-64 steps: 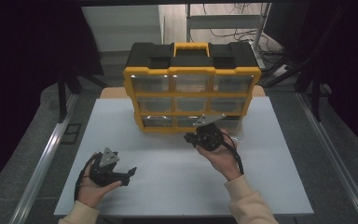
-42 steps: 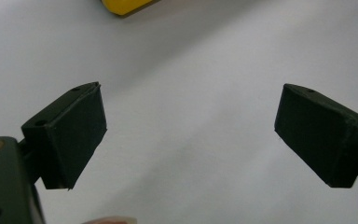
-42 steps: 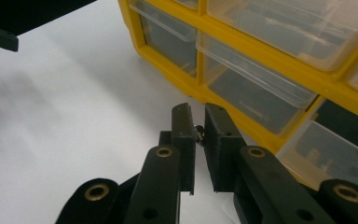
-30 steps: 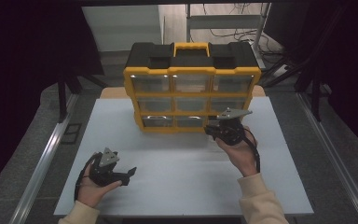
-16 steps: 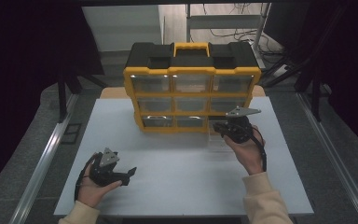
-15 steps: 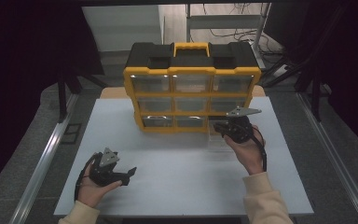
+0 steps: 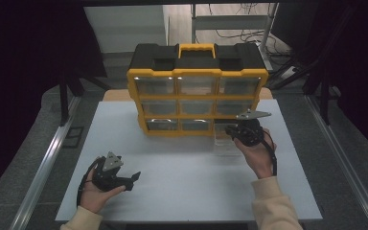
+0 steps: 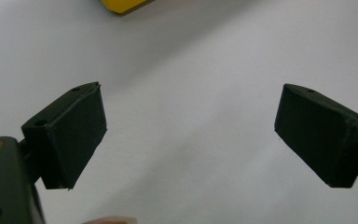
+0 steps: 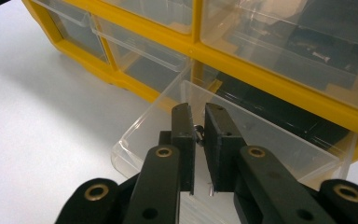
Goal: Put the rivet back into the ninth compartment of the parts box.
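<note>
1. A yellow and black organizer with clear drawers stands at the far middle of the white tabletop, its carry handle on top.
2. The bottom right drawer is pulled out toward the person and lies in front of the organizer's lower right corner; in the right gripper view it shows as a clear open tray still partly inside its slot.
3. The right tool is at the front of that drawer, just before the organizer's bottom row, with the person's hand behind it.
4. In the right gripper view the right tool has its jaws almost pressed together on the drawer's front lip, with only a narrow gap between them; a small metal glint shows in that gap, too small to tell what it is.
5. The left tool rests low on the tabletop, well in front of the organizer and to its left.
6. In the left gripper view the left tool has its jaws spread wide over bare tabletop, pinching nothing; a yellow corner of the organizer shows at the top edge.
</note>
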